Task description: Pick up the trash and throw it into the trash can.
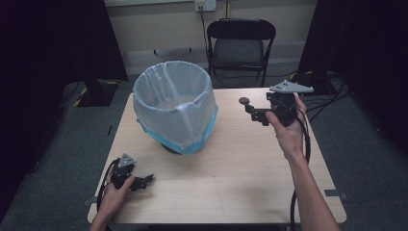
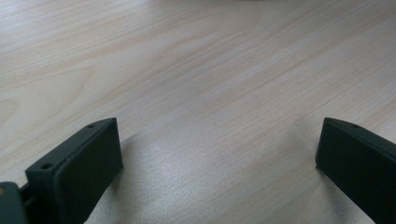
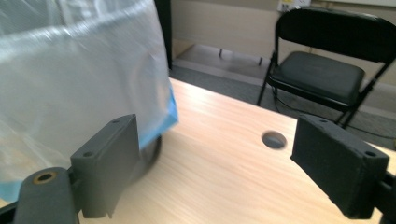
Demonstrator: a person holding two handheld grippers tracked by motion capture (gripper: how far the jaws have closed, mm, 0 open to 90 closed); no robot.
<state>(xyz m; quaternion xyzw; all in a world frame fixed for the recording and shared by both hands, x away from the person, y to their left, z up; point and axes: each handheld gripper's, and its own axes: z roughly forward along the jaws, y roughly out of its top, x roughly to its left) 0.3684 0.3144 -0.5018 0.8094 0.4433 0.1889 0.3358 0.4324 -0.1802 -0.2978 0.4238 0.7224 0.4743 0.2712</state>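
A round bin (image 1: 175, 103) lined with a translucent white bag with a blue edge stands on the wooden table (image 1: 231, 173), left of centre. My right gripper (image 1: 255, 114) is held above the table's right side and points at the bin. Its jaws are open and hold nothing (image 3: 215, 163), with the bag (image 3: 70, 79) just past the left jaw. My left gripper (image 1: 146, 181) rests low at the table's front left corner, pointing right. Its jaws stand wide open over bare wood (image 2: 219, 158).
A round cable hole (image 3: 274, 139) sits in the tabletop beyond the right gripper. A black folding chair (image 1: 239, 45) stands behind the table. Dark curtains hang on both sides, and cables lie on the floor at the right (image 1: 327, 96).
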